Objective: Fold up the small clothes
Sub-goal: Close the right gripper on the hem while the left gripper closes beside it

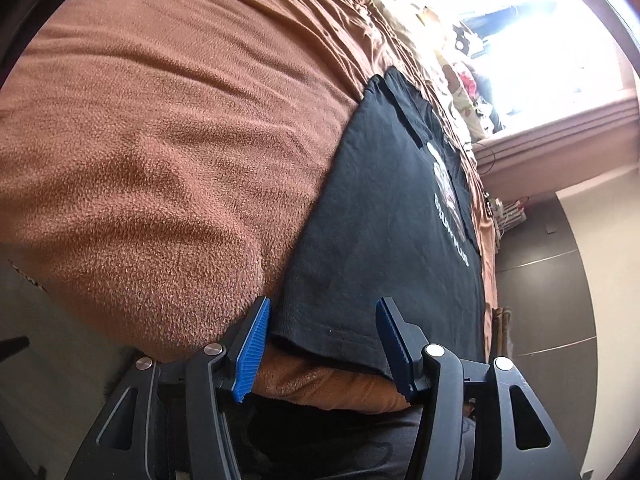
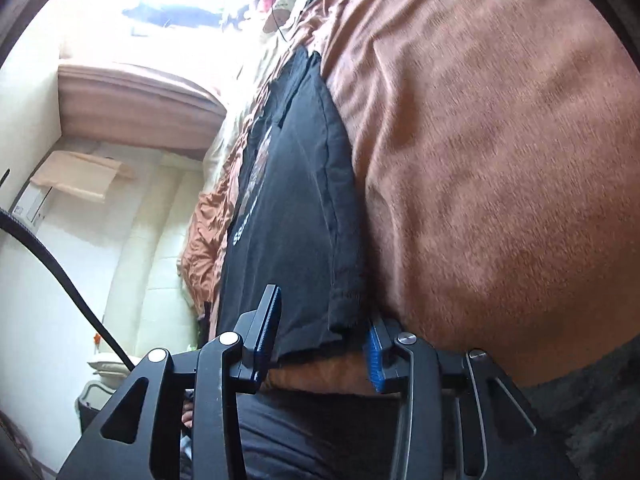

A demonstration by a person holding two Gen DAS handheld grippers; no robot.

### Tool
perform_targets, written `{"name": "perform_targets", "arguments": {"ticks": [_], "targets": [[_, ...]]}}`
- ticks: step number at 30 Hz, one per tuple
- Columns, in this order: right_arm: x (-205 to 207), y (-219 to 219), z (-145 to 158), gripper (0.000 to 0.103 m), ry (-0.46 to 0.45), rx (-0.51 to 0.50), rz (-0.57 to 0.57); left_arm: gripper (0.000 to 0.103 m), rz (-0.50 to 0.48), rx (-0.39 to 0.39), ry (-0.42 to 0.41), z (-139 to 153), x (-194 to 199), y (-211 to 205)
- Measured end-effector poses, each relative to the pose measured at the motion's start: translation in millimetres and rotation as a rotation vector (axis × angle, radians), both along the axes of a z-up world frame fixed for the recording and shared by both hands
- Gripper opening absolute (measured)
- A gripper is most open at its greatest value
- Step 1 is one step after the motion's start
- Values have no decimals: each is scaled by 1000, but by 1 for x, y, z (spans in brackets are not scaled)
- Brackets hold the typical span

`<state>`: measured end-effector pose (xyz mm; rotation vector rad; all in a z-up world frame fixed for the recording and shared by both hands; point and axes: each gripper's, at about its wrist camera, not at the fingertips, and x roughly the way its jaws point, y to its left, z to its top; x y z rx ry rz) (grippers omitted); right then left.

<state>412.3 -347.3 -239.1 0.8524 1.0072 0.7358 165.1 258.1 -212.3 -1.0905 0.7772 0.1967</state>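
A black T-shirt (image 1: pixel 384 216) with a white print lies flat on a brown fleece blanket (image 1: pixel 160 140); both sides look folded inward. Its near hem sits at the bed's edge. My left gripper (image 1: pixel 324 316) stands open right at that hem, blue pads on either side of the left part, nothing clamped. In the right wrist view the same T-shirt (image 2: pixel 296 208) runs away from me, and my right gripper (image 2: pixel 324 324) is open around its near right corner, the cloth lying between the fingers (image 2: pixel 268 328) without being pinched.
The brown blanket (image 2: pixel 500 160) covers the bed on both sides of the shirt. Pillows and small items (image 1: pixel 468 92) lie at the far end under a bright window. A black cable (image 2: pixel 60 276) hangs at the left. Dark floor (image 1: pixel 540 280) lies beyond the bed.
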Motion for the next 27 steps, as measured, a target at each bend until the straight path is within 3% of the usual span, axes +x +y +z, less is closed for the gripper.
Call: {"name": "perform_targets", "arguments": {"ticks": [4, 8, 12, 19, 22, 27], "targets": [[8, 11, 5, 35, -15, -61, -21, 56, 29, -46, -19, -3, -3, -1], [7, 22, 13, 20, -38, -86, -25, 56, 19, -111, -50, -7, 0, -6], [2, 37, 25, 20, -62, -87, -32, 56, 25, -172, -118, -5, -3, -11], [-9, 30, 22, 20, -41, -107, -31, 56, 56, -119, -87, -1, 6, -12], [-9, 30, 23, 20, -30, -124, -60, 56, 98, -33, -56, 4, 11, -16], [-9, 38, 30, 20, -22, -146, -88, 49, 168, 3, 15, -1, 19, -15]]}}
